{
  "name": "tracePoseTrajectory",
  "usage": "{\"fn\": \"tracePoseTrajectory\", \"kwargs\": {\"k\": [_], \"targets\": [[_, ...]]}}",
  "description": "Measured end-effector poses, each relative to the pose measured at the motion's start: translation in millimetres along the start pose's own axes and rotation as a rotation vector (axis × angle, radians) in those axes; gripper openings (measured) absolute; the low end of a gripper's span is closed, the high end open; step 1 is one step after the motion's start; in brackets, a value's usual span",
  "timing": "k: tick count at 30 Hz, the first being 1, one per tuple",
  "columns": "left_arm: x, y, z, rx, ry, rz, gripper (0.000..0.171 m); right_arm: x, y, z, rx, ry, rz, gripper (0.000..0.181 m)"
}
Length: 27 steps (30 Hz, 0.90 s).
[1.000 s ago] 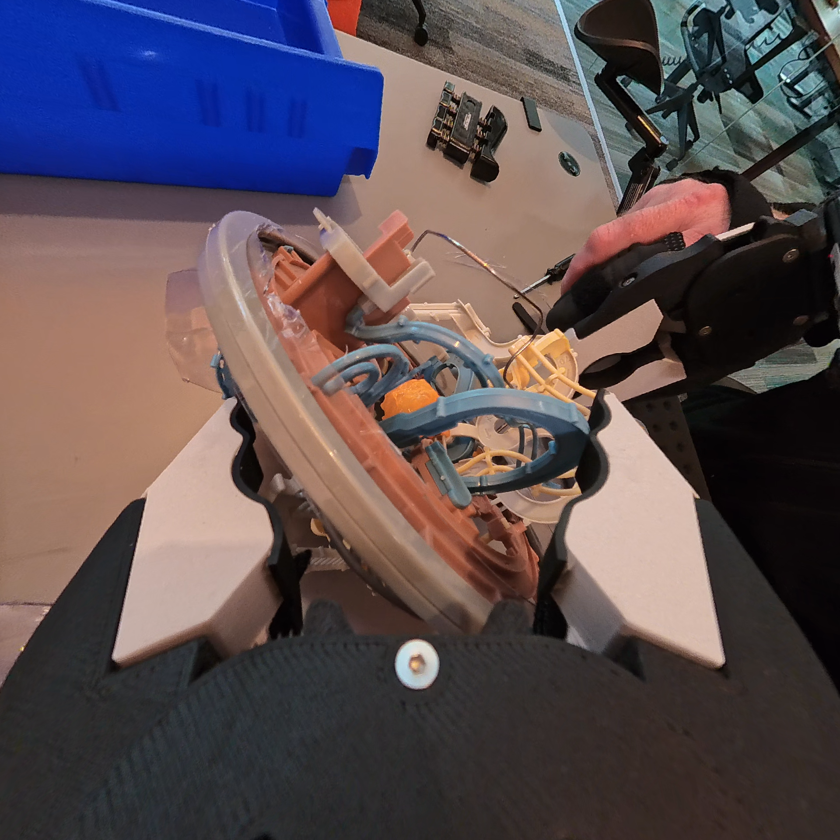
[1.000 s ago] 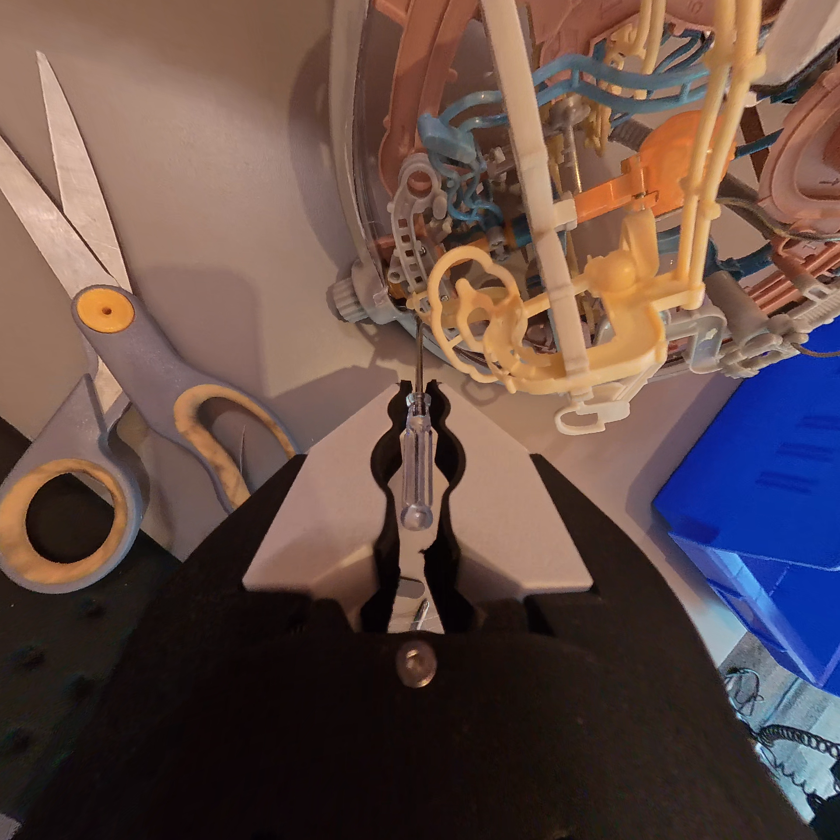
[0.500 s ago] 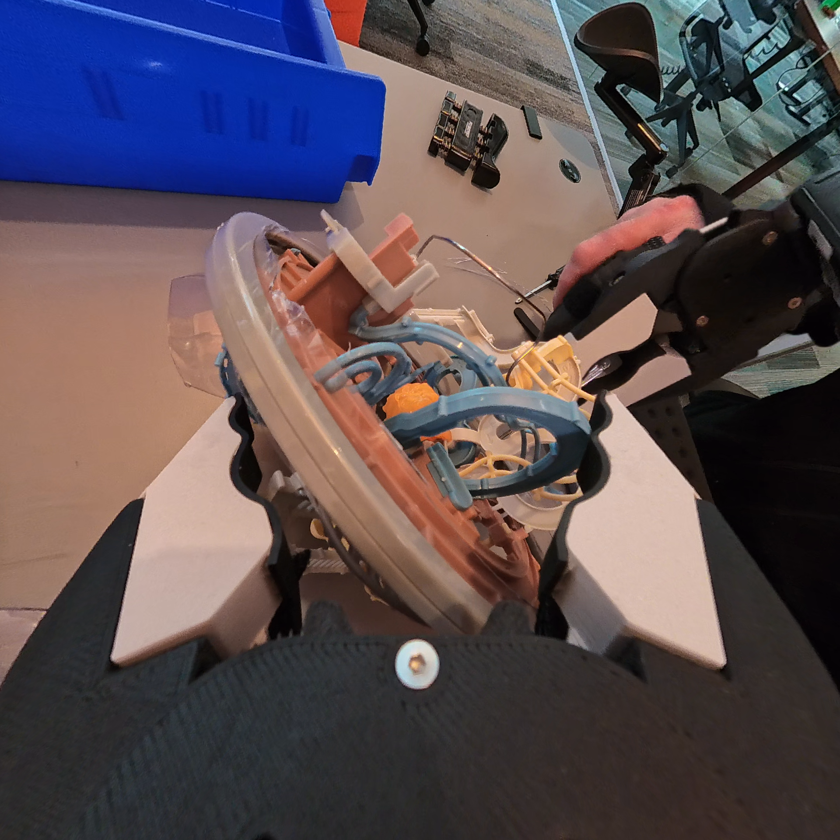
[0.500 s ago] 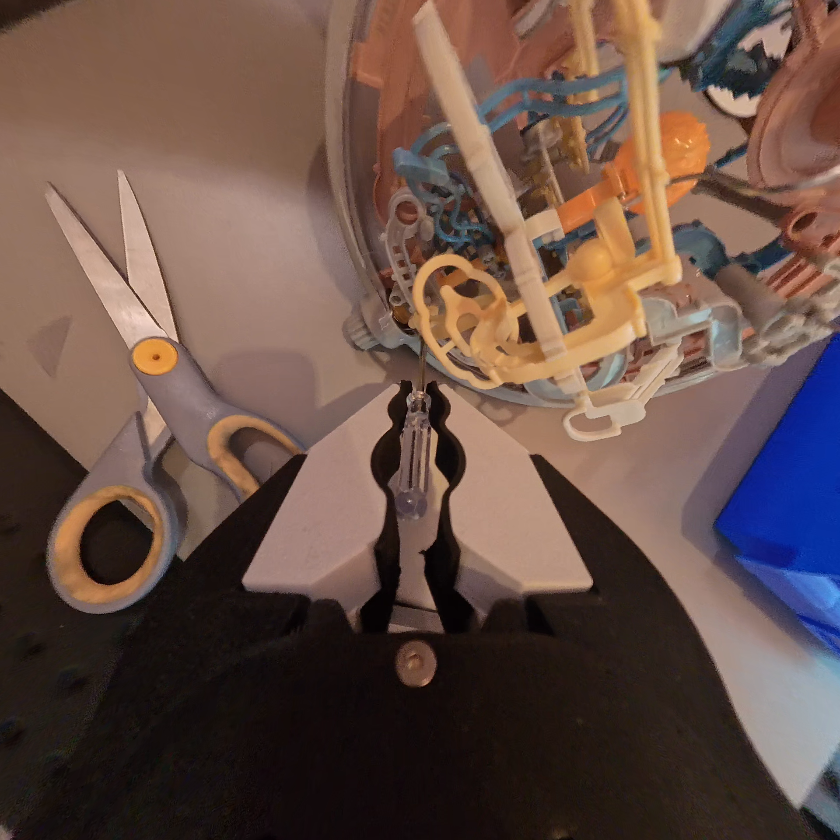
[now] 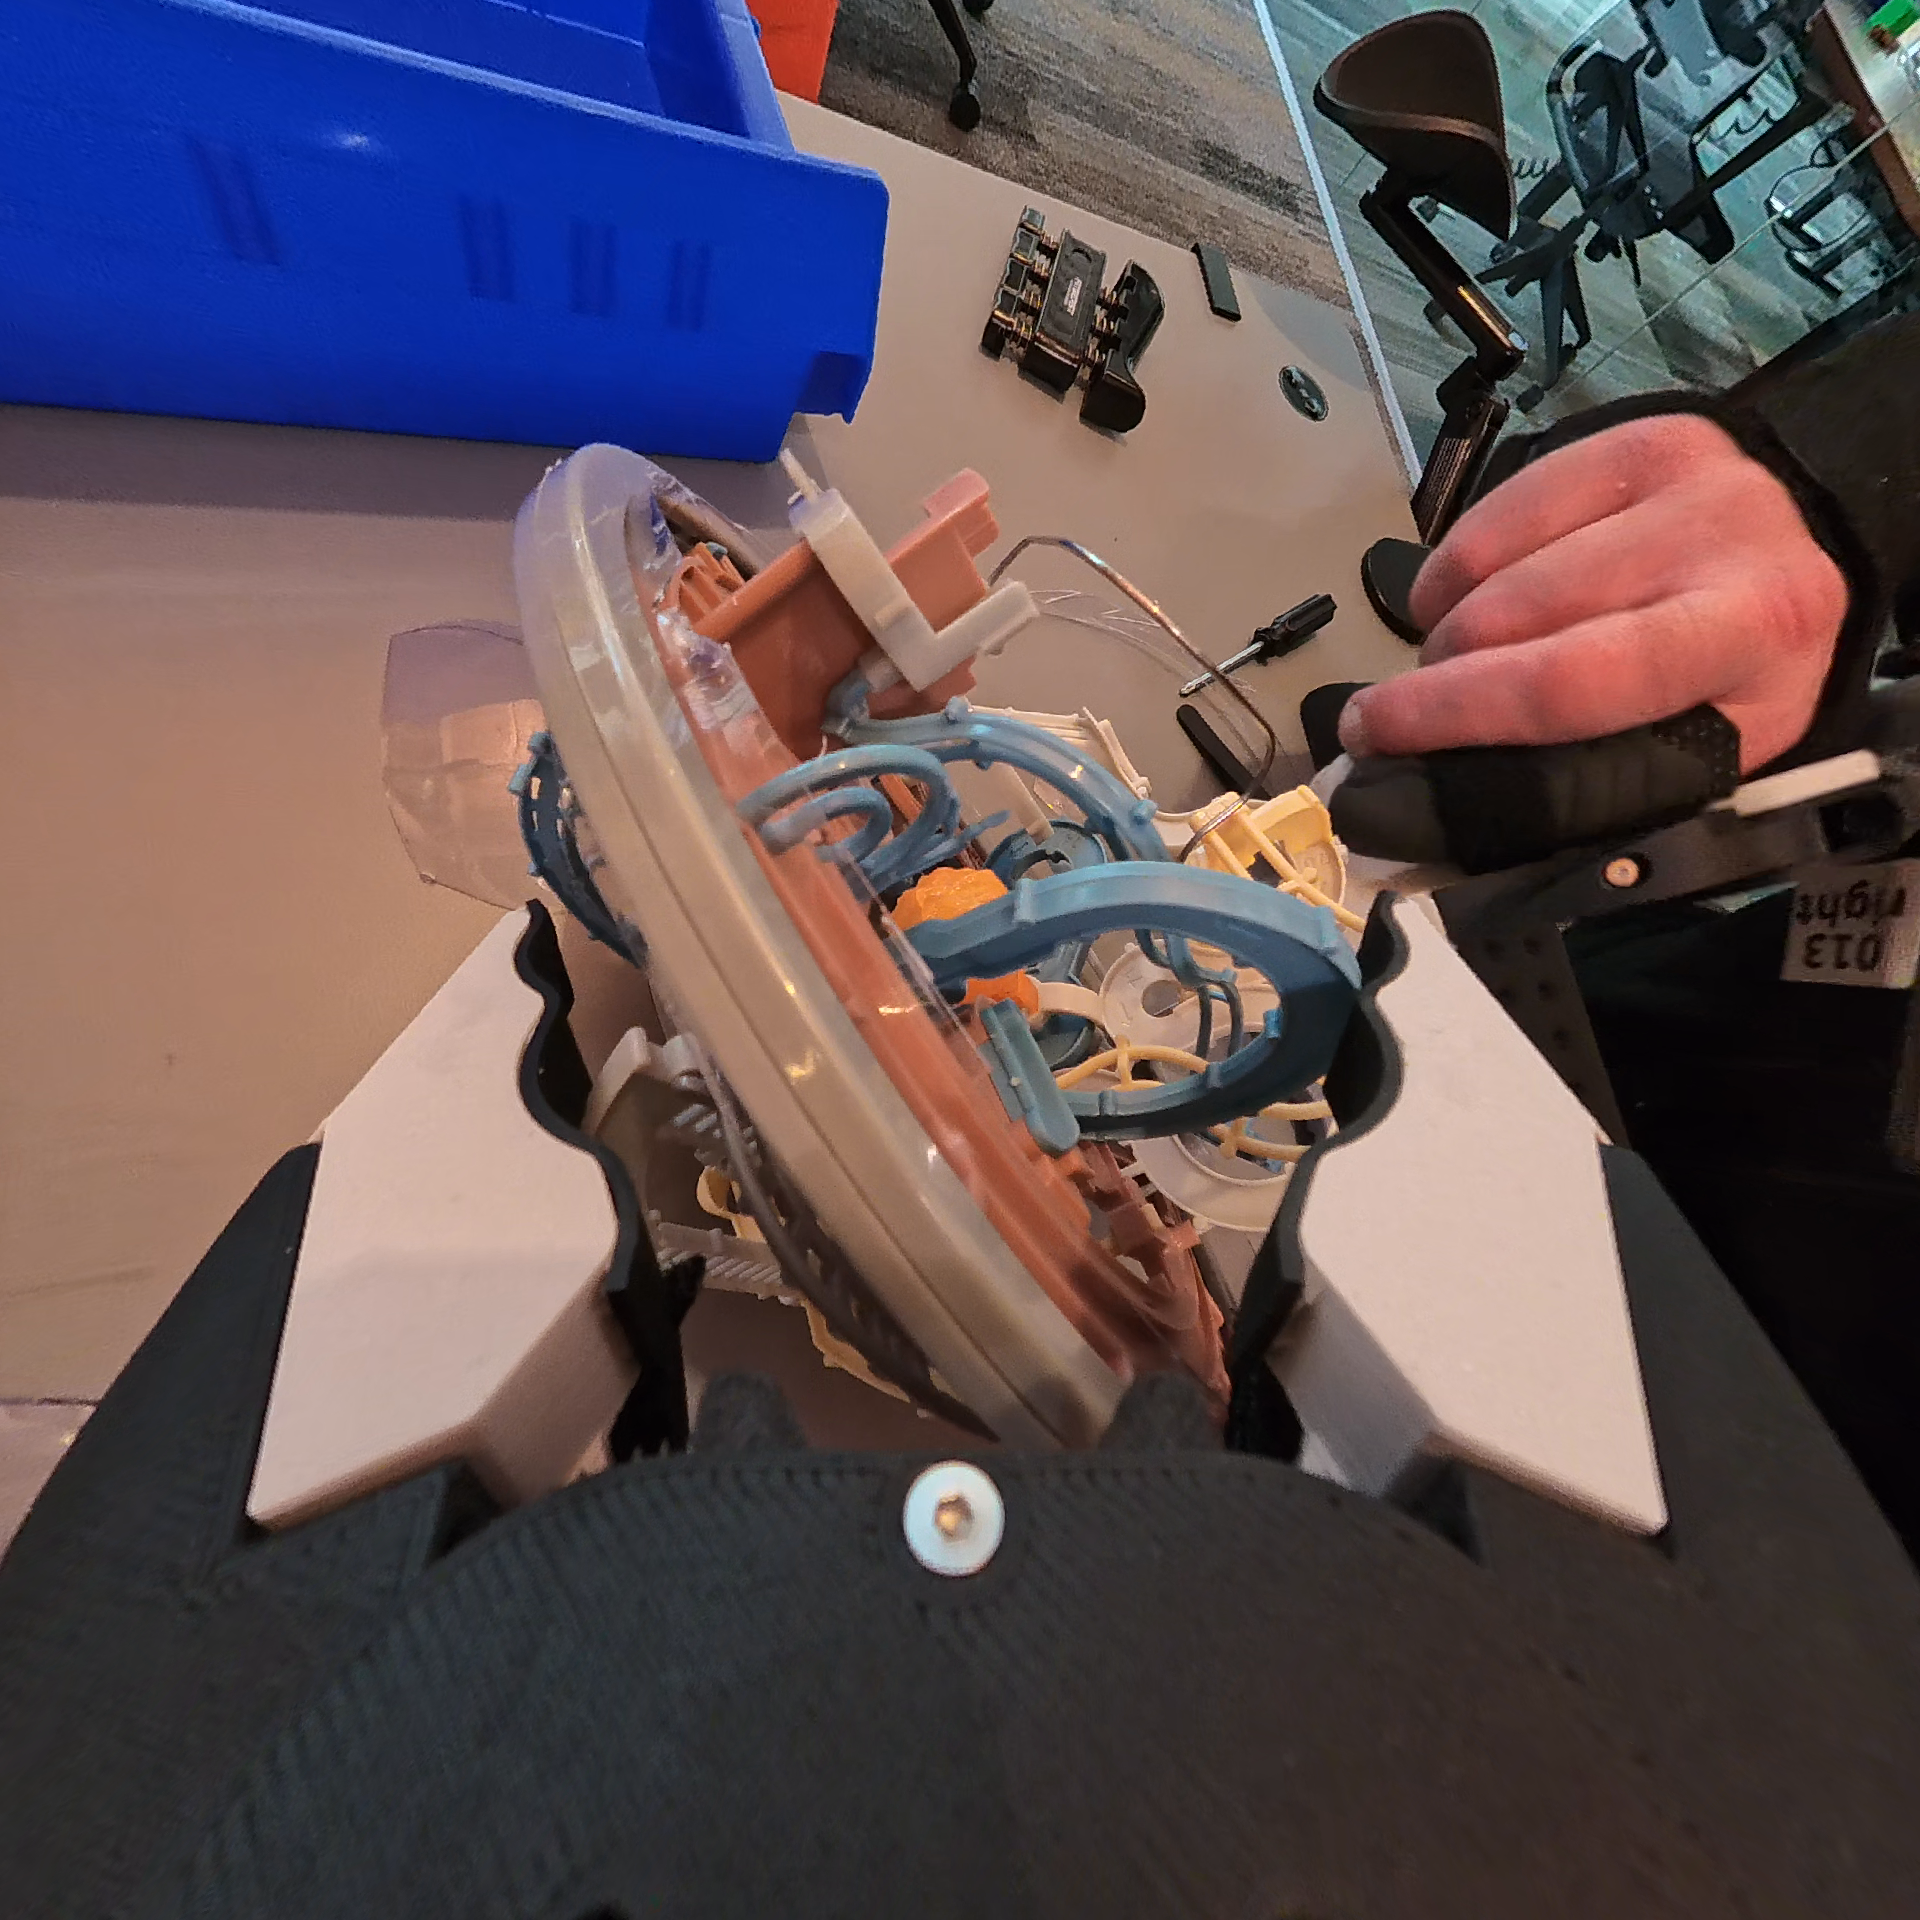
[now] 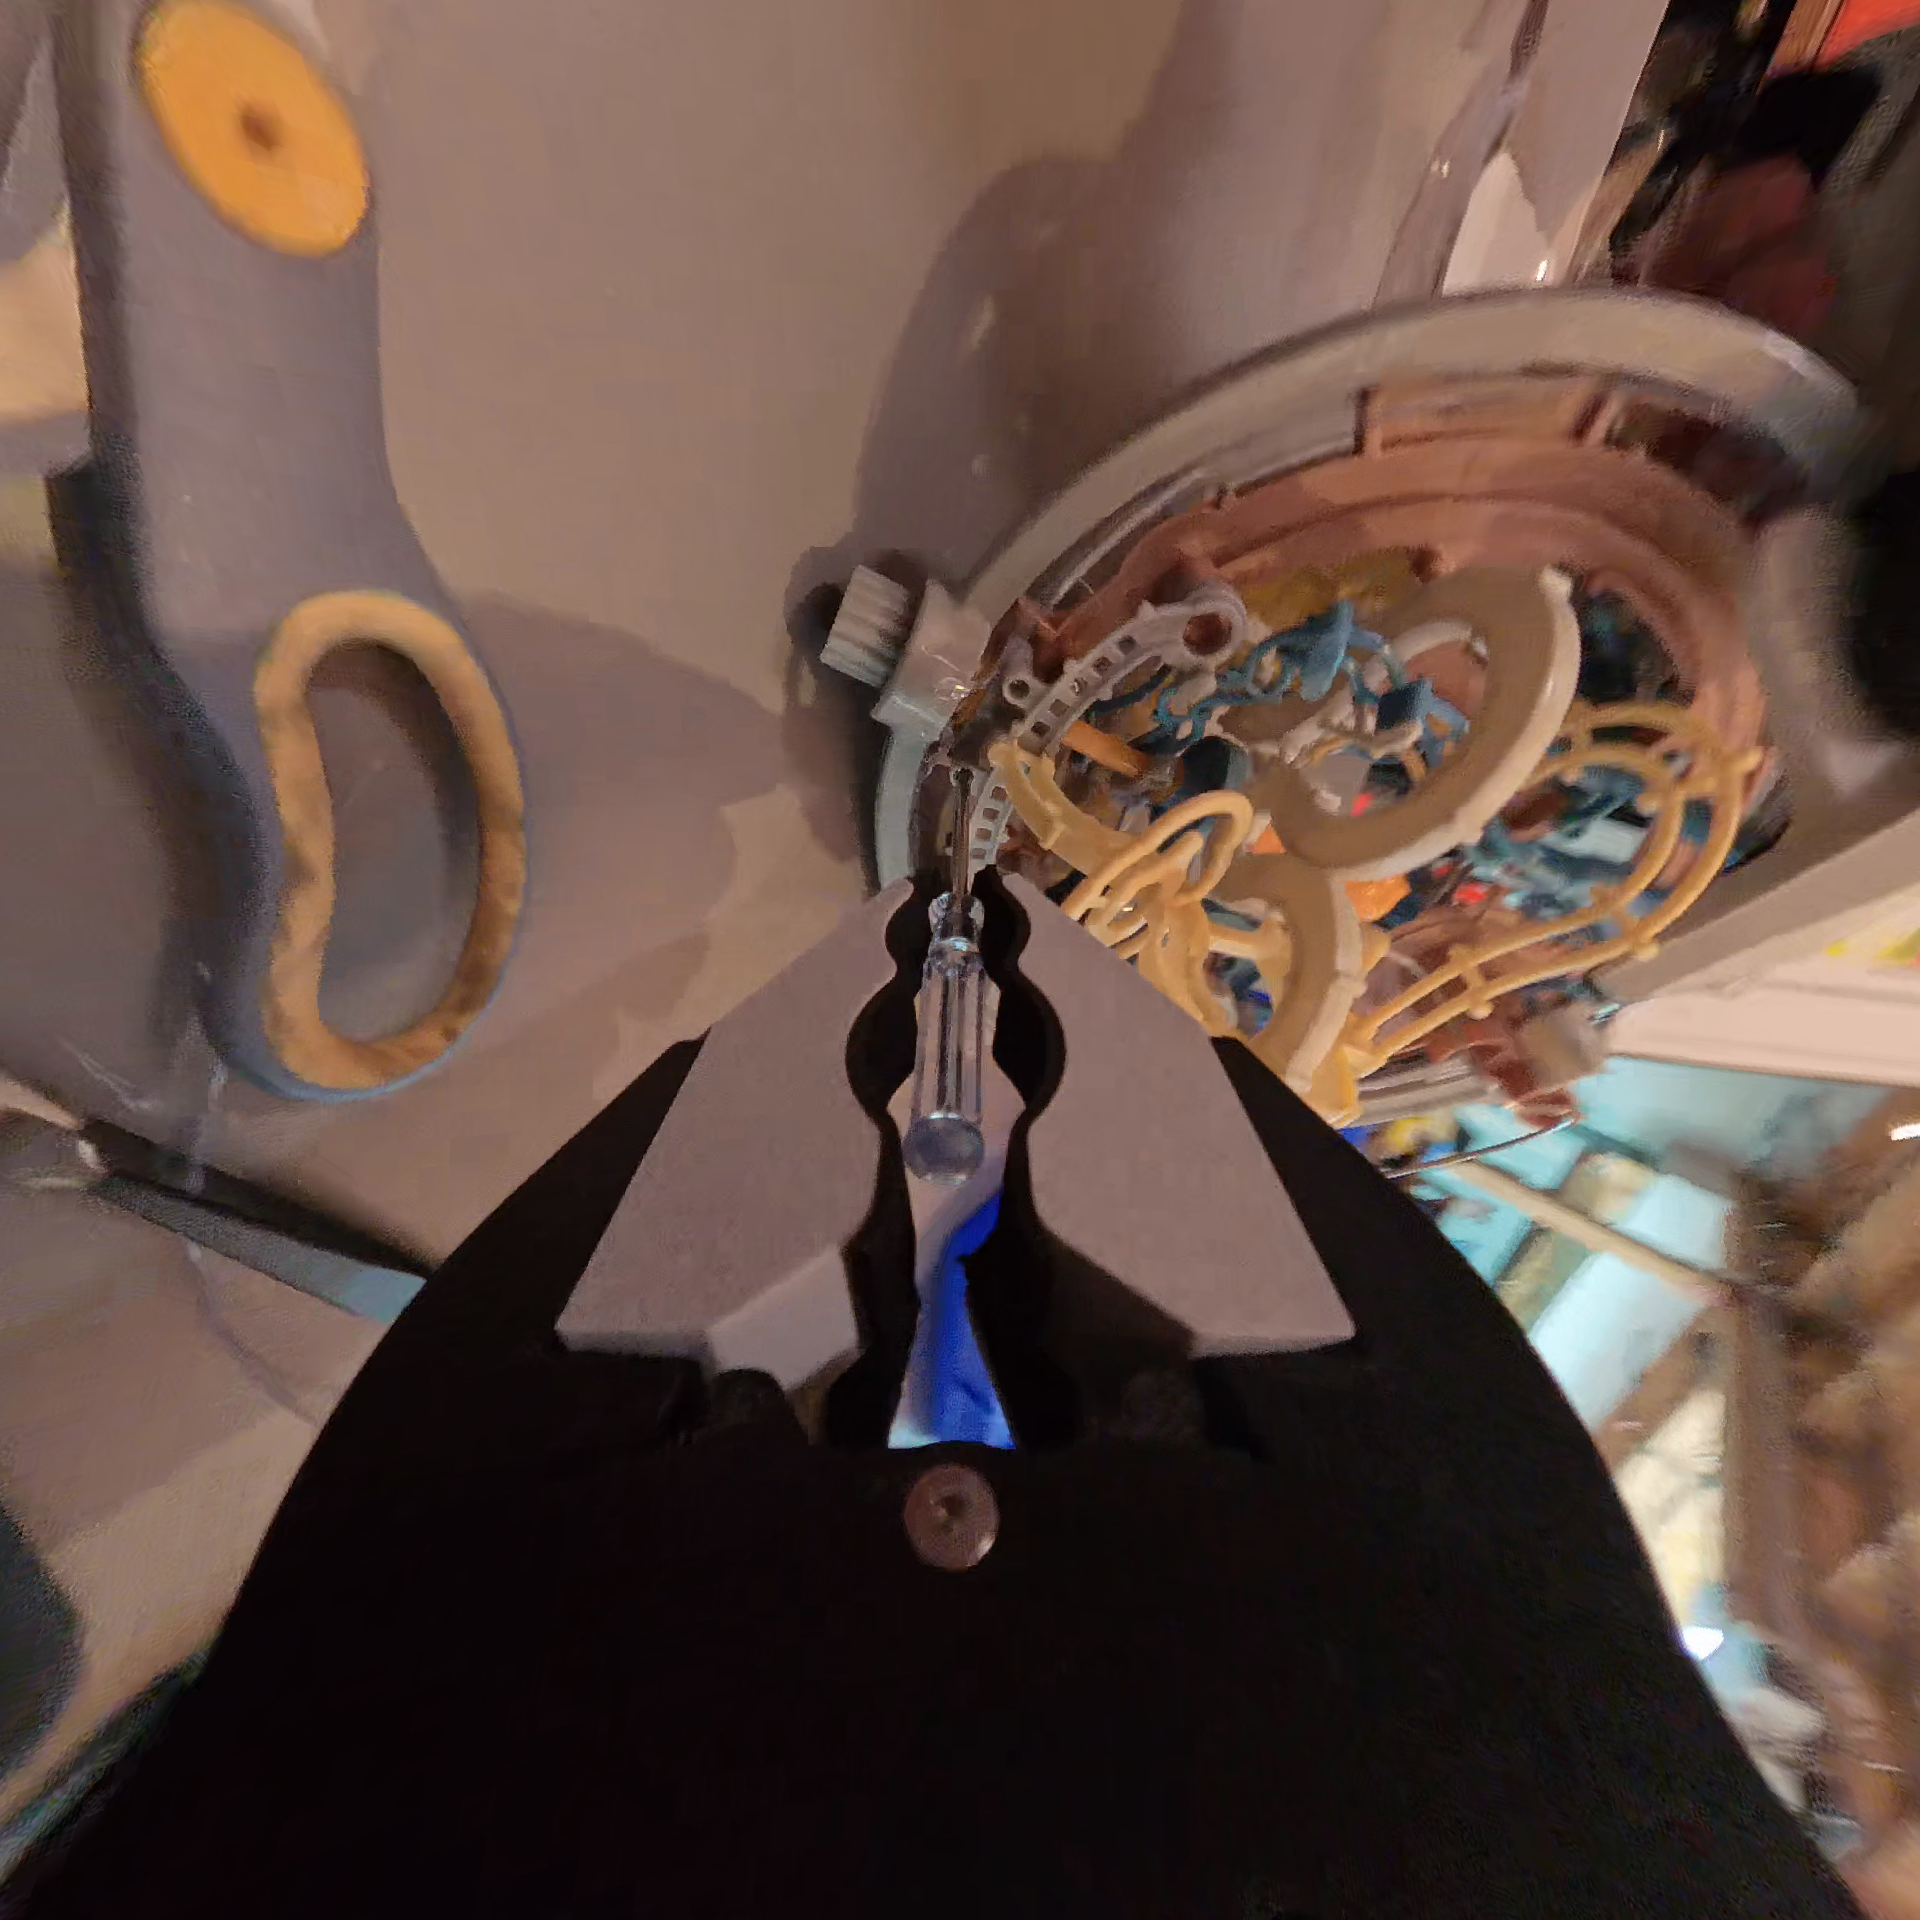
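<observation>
My left gripper (image 5: 956,925) is shut on a round plastic maze toy (image 5: 665,831) with a grey ring, a brown disc and blue and cream tracks, and holds it tilted above the table. My right gripper (image 6: 954,888) is shut on a small clear-handled screwdriver (image 6: 945,1039). The screwdriver's metal tip touches the toy's rim (image 6: 1351,727) beside a grey ribbed knob (image 6: 868,629). In the left wrist view the right gripper (image 5: 1382,810) and the hand holding it (image 5: 1621,623) sit at the toy's right side.
A blue bin (image 5: 416,208) stands behind the toy. A black clip-like part (image 5: 1070,312) and a small black screwdriver (image 5: 1262,649) lie on the beige table (image 5: 208,935). Grey and yellow scissors (image 6: 312,623) lie left of the right gripper. An office chair (image 5: 1434,125) stands beyond the table.
The right gripper has rolled and moved closer with the screwdriver, its tip staying at the toy's rim. The hand now shows on top. The left gripper still holds the toy.
</observation>
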<state>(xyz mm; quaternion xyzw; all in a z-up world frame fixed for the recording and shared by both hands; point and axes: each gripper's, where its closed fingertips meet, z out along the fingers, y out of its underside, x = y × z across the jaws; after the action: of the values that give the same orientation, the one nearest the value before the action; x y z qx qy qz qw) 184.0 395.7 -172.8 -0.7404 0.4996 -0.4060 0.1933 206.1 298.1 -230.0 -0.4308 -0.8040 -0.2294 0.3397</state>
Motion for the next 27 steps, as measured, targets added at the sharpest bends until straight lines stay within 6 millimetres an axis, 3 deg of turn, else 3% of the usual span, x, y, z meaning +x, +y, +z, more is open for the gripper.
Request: {"fn": "tracePoseTrajectory", "kwargs": {"k": [3,6,8,11,14,20,24,27], "targets": [[0,0,0,-0.005,0.002,0.000,0.143,1,-6,-1,-0.025,0.085,-0.236,0.006],[4,-3,6,-0.008,0.015,-0.002,0.143,-19,-27,7,0.014,0.080,-0.434,0.005],[6,-5,10,-0.021,0.023,0.009,0.143,-23,-30,9,0.009,0.070,-0.424,0.006],[6,-6,11,-0.013,0.036,0.017,0.143,-9,-22,-5,0.047,0.044,-0.204,0.007],[6,-6,11,-0.010,0.034,0.017,0.143,-1,-10,-24,0.155,-0.014,0.139,0.006],[5,-10,8,0.014,0.003,0.029,0.140,9,5,-59,0.544,-0.102,0.909,0.007],[7,-21,-14,0.075,-0.161,0.186,0.138,13,22,-79,0.732,-0.118,1.213,0.007],[32,-40,-39,0.160,-0.267,0.312,0.128,23,27,-102,0.939,-0.138,1.379,0.007]]}}
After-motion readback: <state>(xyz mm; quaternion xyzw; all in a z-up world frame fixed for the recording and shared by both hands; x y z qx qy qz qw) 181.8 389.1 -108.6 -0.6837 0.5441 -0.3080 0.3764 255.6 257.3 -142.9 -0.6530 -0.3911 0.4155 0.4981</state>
